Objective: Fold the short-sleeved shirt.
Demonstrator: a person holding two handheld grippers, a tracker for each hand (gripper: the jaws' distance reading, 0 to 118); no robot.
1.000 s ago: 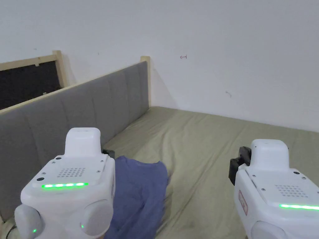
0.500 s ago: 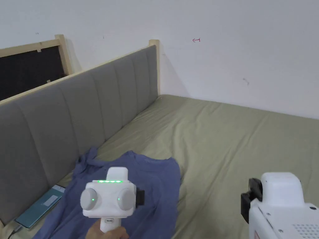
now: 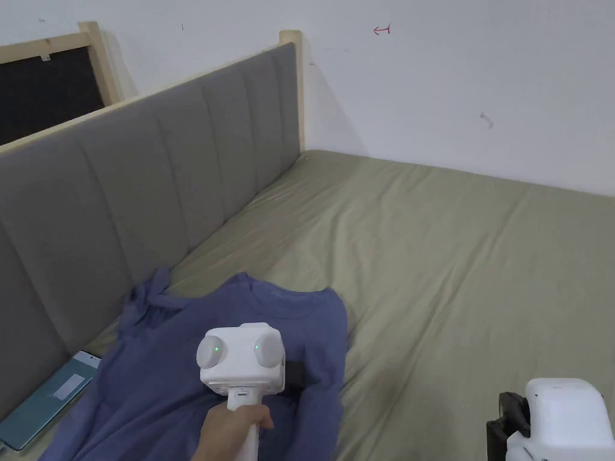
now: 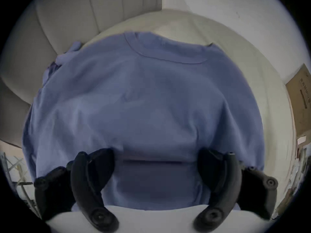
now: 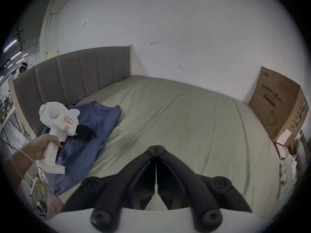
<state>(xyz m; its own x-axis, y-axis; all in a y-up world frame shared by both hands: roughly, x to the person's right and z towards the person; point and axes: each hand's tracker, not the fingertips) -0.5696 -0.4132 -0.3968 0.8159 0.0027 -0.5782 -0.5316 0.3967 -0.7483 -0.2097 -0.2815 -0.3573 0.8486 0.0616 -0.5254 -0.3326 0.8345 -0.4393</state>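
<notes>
Shirt (image 3: pixel 180 372) lies rumpled on the bed (image 3: pixel 450 258), collar toward the far wall, close beside the headboard (image 3: pixel 150 174), one sleeve bunched against it. Left gripper (image 4: pixel 155 162) hovers over the chest with fingers (image 4: pixel 94 169) spread wide, nothing between them. Right gripper (image 5: pixel 156 154) waits well apart over bare sheet, fingers pressed together and empty. Likely best now: pinch a single edge, drag the cloth clear of the headboard, and flatten it before any fold.

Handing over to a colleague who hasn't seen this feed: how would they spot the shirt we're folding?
Find the bed with its grey padded headboard. At the headboard end lies the shirt, under the left gripper. It is the bed's one blue cloth; a flat teal device lies beside it.
</notes>
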